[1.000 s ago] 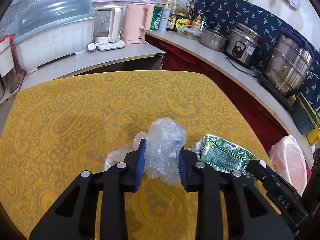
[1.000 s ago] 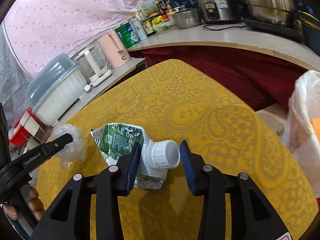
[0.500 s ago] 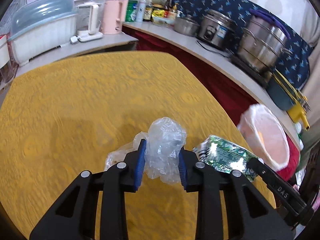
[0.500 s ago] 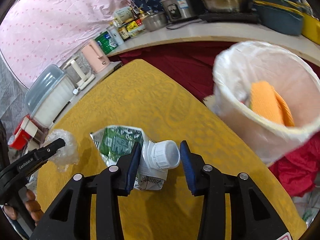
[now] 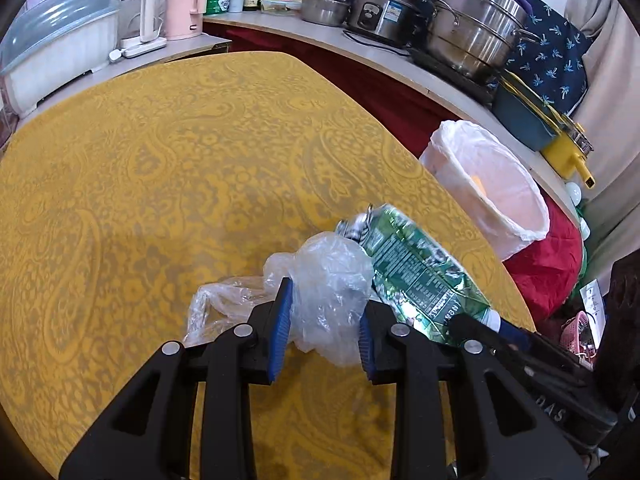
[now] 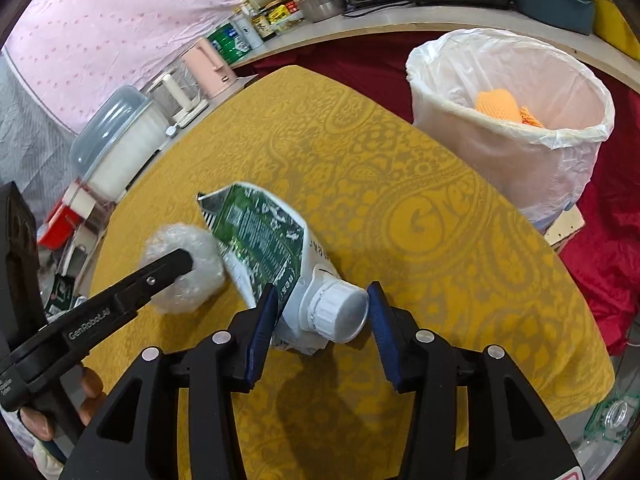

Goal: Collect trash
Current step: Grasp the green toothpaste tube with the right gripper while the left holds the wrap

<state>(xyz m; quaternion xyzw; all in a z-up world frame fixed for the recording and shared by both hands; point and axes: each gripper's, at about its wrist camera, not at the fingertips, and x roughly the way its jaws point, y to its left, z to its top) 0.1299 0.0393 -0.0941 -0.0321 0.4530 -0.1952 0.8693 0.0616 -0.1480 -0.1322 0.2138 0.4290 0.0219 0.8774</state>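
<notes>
A crumpled clear plastic bag [image 5: 324,280] is pinched between the blue pads of my left gripper [image 5: 325,304], which is shut on it above the yellow tablecloth [image 5: 160,160]. A squashed green and white carton [image 6: 264,232] with a white screw cap [image 6: 340,312] lies between the jaws of my right gripper [image 6: 323,296]. Those jaws are opening: the right pad stands just off the cap. The carton [image 5: 416,276] leans against the bag. A white-lined trash bin [image 6: 500,152] stands past the table's right edge, ahead of both grippers, with an orange item [image 6: 500,106] inside.
A counter behind holds steel pots [image 5: 472,28], a rice cooker [image 5: 384,8], bottles, a pink kettle [image 5: 184,8] and a covered dish rack [image 5: 60,48]. Red cloth [image 6: 600,248] lies on the floor by the bin. A hand [image 6: 36,420] holds the left tool.
Both grippers moved right across the table towards the bin, which came into view. The right jaws spread apart and the carton tilted between them. The left grip on the bag stayed the same.
</notes>
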